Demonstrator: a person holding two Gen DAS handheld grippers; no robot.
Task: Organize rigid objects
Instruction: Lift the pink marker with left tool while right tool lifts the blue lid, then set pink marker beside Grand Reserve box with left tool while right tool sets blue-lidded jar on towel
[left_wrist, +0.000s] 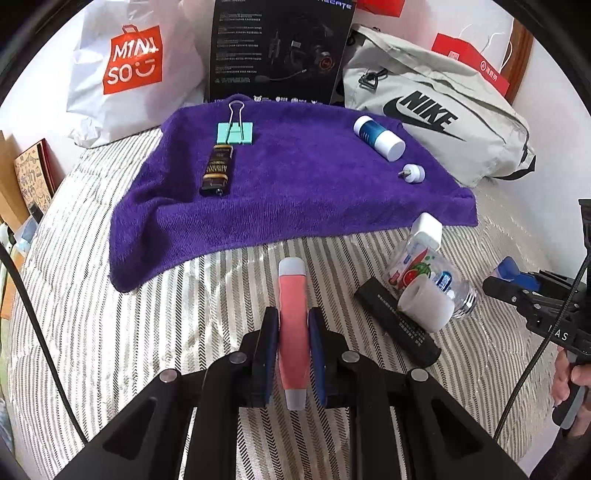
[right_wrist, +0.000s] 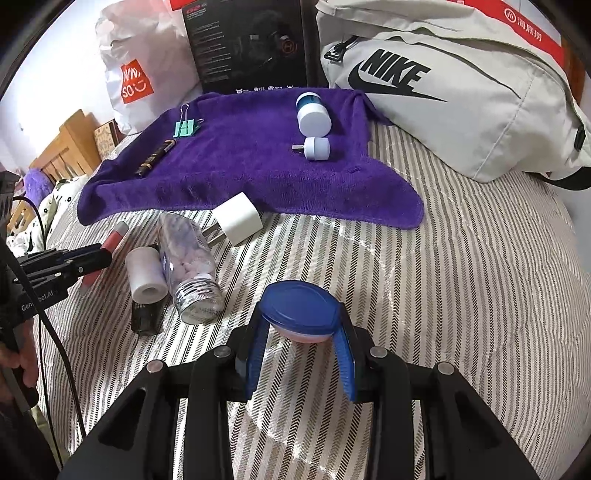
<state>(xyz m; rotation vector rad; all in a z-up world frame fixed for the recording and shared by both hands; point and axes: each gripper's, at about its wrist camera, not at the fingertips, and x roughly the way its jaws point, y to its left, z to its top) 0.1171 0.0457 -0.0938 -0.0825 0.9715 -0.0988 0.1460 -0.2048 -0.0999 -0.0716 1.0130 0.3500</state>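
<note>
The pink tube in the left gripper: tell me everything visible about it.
The pink tube is a slim cylinder, salmon-pink in the body with pale grey caps at both ends; it looks like smooth plastic. It lies lengthwise between the left gripper's blue pads, which press its sides near the middle. Its far end points toward the purple towel, above the striped bedcover. Whether it touches the cover cannot be told.

A blue-lidded jar (right_wrist: 300, 308) is clamped between the pads of the right gripper (right_wrist: 301, 332) at six o'clock. At nine o'clock a pink tube (right_wrist: 110, 242) is held by the left gripper (right_wrist: 96, 256). Beside it lie a roll (right_wrist: 144, 277), a bottle (right_wrist: 190, 264) and a charger (right_wrist: 236, 218). A purple towel (right_wrist: 251, 173) is spread toward twelve o'clock.
</note>
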